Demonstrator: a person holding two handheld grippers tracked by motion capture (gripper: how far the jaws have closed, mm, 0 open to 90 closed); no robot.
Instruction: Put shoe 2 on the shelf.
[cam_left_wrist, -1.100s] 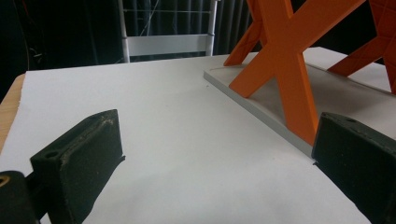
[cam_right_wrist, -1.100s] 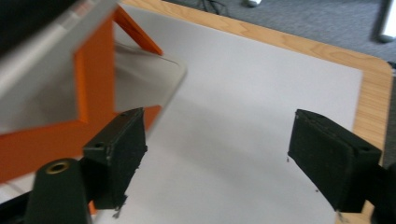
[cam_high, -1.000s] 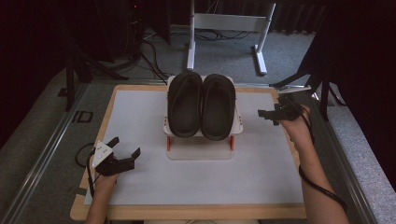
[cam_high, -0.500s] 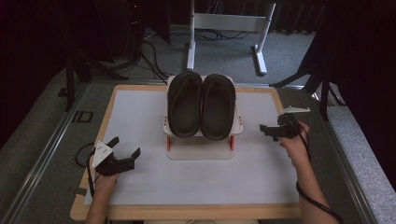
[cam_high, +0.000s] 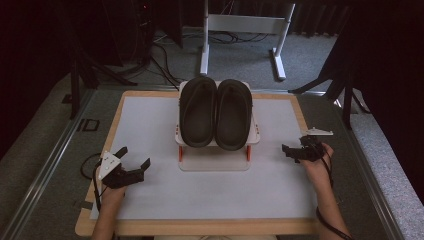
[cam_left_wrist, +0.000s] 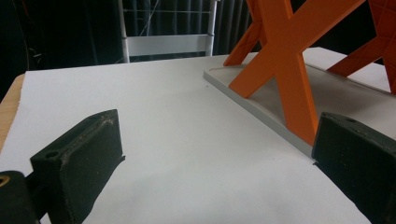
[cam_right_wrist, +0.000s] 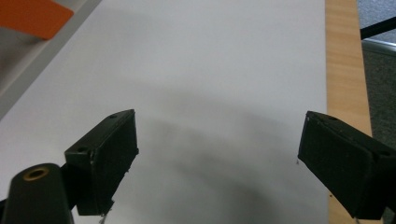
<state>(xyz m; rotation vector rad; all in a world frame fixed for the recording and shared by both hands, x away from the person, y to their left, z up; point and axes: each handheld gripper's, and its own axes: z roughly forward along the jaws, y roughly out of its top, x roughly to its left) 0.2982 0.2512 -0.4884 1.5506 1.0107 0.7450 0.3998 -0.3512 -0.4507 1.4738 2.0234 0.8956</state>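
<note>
Two black slippers lie side by side on a small white rack with orange legs. The rack stands on a pale base plate at the back middle of the white mat. My left gripper rests low at the mat's front left, open and empty, pointing at the rack's legs. My right gripper hovers over the mat's right edge beside the rack. Its jaws have just been opening and stand wide with nothing between them.
The mat lies on a wooden board whose edge shows at the right in the right gripper view. Behind the table a white metal stand and cables sit on the grey floor. Dark tripod legs stand at the back right.
My right gripper has come down and toward the person along the mat's right side, from level with the slippers to beside the rack's front. The left gripper has stayed put.
</note>
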